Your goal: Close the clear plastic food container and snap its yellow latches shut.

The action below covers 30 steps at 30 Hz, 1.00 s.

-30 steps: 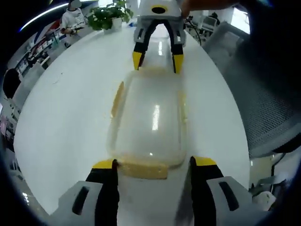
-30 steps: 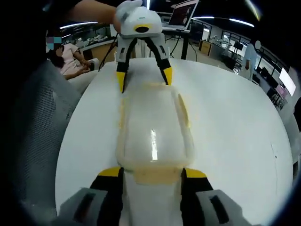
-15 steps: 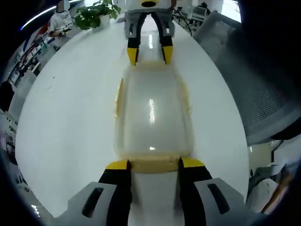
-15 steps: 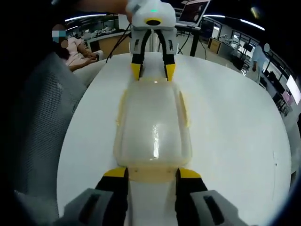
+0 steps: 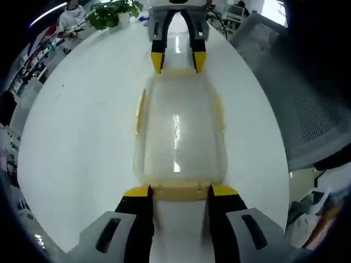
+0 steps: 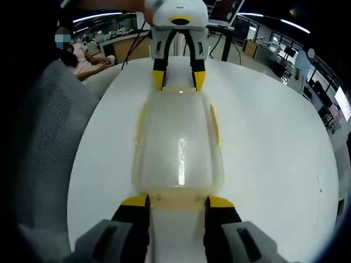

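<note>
A: So, the lid is already on the clear plastic food container (image 5: 178, 134), which sits mid-way on the white table (image 5: 77, 142), long axis running between the two grippers.

B: And the latches?

A: Four yellow ones. The long-side latches (image 6: 215, 125) look laid flat against the walls, likely snapped, though the fisheye makes that a guess. The end latches are the step in hand.

B: Gripper states?

A: The left gripper (image 5: 178, 190) has its jaws parted to about the latch's width, yellow tips flanking the near end latch (image 5: 180, 192) and touching or just beside it. Whether they squeeze it, the annotator can't tell. The right gripper (image 6: 177, 201) is the same at the opposite end latch (image 6: 178, 203): jaws parted, bracketing it.

B: Each seen from the other view too?

A: Yes, the left view has the right gripper at the far end, tips at the rim.

B: Left to do?

A: Probably pressing both end latches down until they click. Both still appear to stick outward, not folded under.
</note>
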{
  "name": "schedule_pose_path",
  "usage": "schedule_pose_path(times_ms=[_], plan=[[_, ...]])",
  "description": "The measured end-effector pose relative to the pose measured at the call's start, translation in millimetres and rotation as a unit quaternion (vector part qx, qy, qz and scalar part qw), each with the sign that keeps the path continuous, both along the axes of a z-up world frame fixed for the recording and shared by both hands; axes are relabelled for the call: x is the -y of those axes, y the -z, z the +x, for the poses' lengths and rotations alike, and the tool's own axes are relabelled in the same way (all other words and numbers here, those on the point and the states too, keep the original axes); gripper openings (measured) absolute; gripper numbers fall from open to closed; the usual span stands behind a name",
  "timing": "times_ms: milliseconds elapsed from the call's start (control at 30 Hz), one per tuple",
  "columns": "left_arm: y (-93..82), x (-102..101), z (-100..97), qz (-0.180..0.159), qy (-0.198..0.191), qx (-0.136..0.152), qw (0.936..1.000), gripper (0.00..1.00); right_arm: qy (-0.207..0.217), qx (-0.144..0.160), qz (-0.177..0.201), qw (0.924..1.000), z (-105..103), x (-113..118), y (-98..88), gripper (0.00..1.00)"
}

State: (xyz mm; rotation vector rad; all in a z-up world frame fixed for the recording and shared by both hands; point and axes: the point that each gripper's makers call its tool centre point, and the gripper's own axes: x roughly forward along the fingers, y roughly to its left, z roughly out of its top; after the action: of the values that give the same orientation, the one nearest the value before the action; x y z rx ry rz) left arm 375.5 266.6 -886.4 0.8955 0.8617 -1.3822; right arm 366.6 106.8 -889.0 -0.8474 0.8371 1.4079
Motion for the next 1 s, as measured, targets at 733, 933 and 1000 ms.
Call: schedule_pose_path(times_ms=[733,933,1000], plan=[[-45.0,14.1,18.9,0.051,-0.003,0.017,0.9986,0.35,0.012,0.009,-0.038,0.9992,12.1,15.2,-34.3,0.36],[-60.6,18.1,20.6,0.036,-0.016,0.02,0.999,0.35,0.005,0.014,-0.034,0.9993,19.7,21.8,-51.5,0.36],[-63.6,19.6,20.4,0.032,-0.016,0.022,0.9991,0.35,0.004,0.017,-0.033,0.9993,20.4,22.9,-54.7,0.36]])
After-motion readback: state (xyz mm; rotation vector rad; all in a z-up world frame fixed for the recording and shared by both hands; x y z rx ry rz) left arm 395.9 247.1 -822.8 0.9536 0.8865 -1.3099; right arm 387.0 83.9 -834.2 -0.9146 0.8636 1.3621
